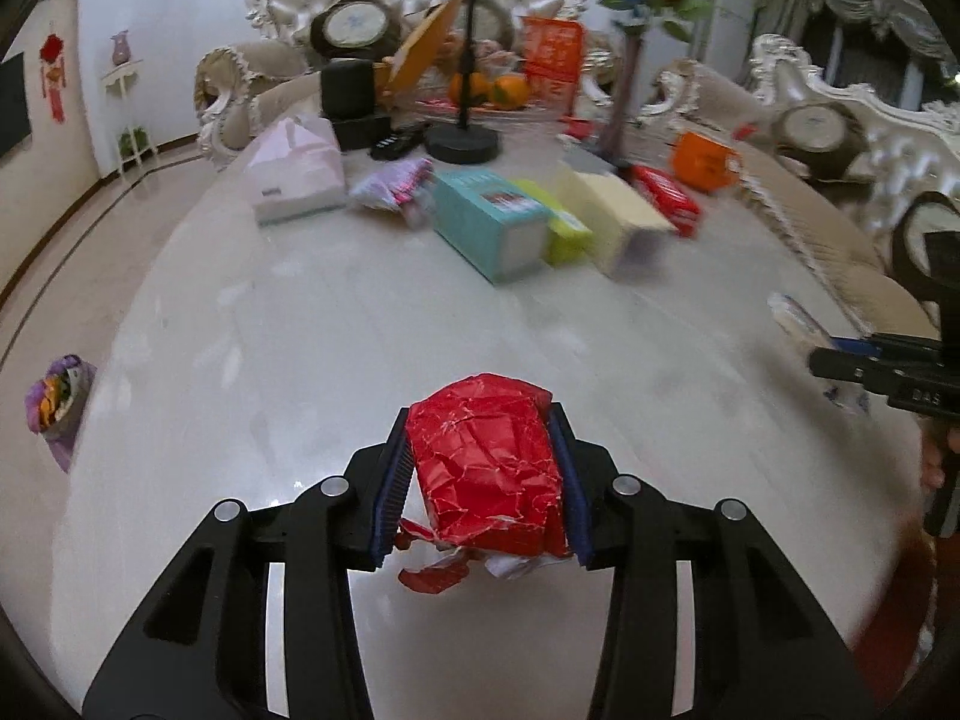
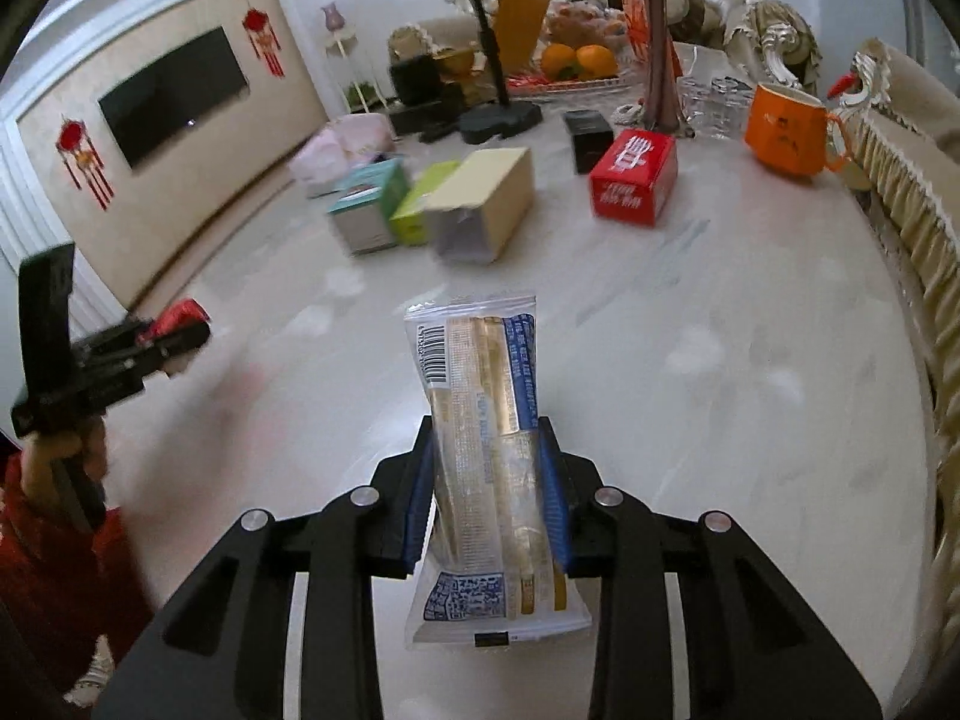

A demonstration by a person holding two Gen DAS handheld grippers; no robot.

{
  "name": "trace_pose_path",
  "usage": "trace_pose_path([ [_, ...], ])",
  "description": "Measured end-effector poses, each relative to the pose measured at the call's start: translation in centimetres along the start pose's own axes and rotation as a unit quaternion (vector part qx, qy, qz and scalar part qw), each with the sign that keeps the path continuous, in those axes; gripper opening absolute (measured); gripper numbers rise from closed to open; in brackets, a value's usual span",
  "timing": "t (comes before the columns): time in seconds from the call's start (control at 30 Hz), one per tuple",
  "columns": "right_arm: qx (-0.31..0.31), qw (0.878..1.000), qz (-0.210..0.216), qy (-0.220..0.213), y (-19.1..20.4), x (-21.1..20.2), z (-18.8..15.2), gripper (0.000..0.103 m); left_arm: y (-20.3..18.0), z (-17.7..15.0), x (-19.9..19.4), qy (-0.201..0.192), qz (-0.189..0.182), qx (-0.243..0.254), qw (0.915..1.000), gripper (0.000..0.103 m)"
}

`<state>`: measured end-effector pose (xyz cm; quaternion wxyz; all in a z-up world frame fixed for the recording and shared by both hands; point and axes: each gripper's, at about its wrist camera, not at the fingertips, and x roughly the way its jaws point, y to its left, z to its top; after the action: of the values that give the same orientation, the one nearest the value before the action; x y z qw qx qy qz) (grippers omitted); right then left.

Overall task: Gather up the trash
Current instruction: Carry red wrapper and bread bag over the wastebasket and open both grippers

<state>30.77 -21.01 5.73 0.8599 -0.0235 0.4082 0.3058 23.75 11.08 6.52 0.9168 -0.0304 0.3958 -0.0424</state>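
Note:
My left gripper (image 1: 483,474) is shut on a crumpled red paper wrapper (image 1: 486,468) and holds it above the white marble table (image 1: 300,360). My right gripper (image 2: 487,480) is shut on a long clear snack wrapper (image 2: 480,450) with blue and gold print, held above the table. The right gripper also shows at the right edge of the left wrist view (image 1: 840,366), with the wrapper (image 1: 798,315) sticking out. The left gripper shows at the left of the right wrist view (image 2: 192,327) with the red wrapper (image 2: 177,315).
Farther back on the table lie a teal box (image 1: 492,222), a green box (image 1: 561,228), a cream box (image 1: 618,216), a red box (image 2: 633,177), an orange mug (image 2: 786,132), a pink tissue pack (image 1: 297,171), a black stand (image 1: 465,141) and a fruit tray (image 2: 576,69). A purple bag (image 1: 57,405) hangs at the table's left edge. Sofas surround the table.

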Motion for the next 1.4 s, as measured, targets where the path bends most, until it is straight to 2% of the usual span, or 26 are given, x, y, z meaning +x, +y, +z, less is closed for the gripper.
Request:
trace_pose_path([
  [0.27,0.012,0.997,0.065,-0.031,6.4,-6.9,-8.2,0.03,-5.2,-8.5,-7.8,-0.007,-0.065,0.029,0.9975,0.043],
  [0.4,0.021,0.995,0.09,-0.041,9.2,-9.6,-12.4,0.03,-7.8,-13.6,-11.2,0.004,-0.095,0.036,0.9948,0.043],
  [0.5,0.025,0.994,0.101,-0.033,11.1,-10.7,-15.8,0.03,-9.8,-17.3,-12.7,0.017,-0.096,0.057,0.9936,0.043],
  [0.57,0.041,0.992,0.118,-0.012,11.9,-10.4,-18.4,0.03,-10.9,-19.7,-12.8,0.037,-0.1,0.068,0.992,0.043],
  [0.7,0.077,0.991,0.107,0.029,12.0,-8.0,-22.6,0.03,-12.0,-24.0,-10.1,0.099,-0.106,0.066,0.9873,0.043],
  [0.8,0.096,0.991,0.061,0.07,11.1,-4.6,-25.1,0.03,-12.3,-26.5,-6.2,0.153,-0.108,0.051,0.9809,0.043],
  [0.87,0.112,0.988,0.045,0.097,10.1,-2.1,-26.0,0.03,-12.6,-27.7,-3.9,0.181,-0.096,0.052,0.9773,0.043],
  [1.07,0.112,0.983,0.018,0.144,9.6,2.4,-27.4,0.03,-12.9,-29.7,0.4,0.228,-0.092,0.051,0.9679,0.044],
  [1.17,0.095,0.984,0.006,0.148,9.8,3.4,-27.4,0.03,-12.6,-30.2,1.3,0.247,-0.102,0.036,0.9631,0.053],
  [1.23,0.094,0.984,-0.003,0.149,9.8,3.3,-27.6,0.037,-12.4,-30.4,1.6,0.253,-0.097,0.031,0.9622,0.059],
  [1.27,0.093,0.984,-0.009,0.149,9.9,3.3,-27.7,0.045,-12.3,-30.4,1.6,0.254,-0.093,0.028,0.9622,0.06],
  [1.3,0.091,0.985,-0.016,0.148,9.9,3.2,-27.8,0.066,-12.2,-30.4,1.5,0.256,-0.093,0.025,0.9619,0.06],
  [1.33,0.086,0.986,-0.029,0.139,10.0,3.0,-27.7,0.074,-12.2,-30.6,1.5,0.257,-0.093,0.021,0.9618,0.06],
  [1.4,0.077,0.988,-0.039,0.131,10.0,2.7,-27.9,0.074,-12.0,-30.6,1.6,0.259,-0.094,0.016,0.9612,0.06],
])
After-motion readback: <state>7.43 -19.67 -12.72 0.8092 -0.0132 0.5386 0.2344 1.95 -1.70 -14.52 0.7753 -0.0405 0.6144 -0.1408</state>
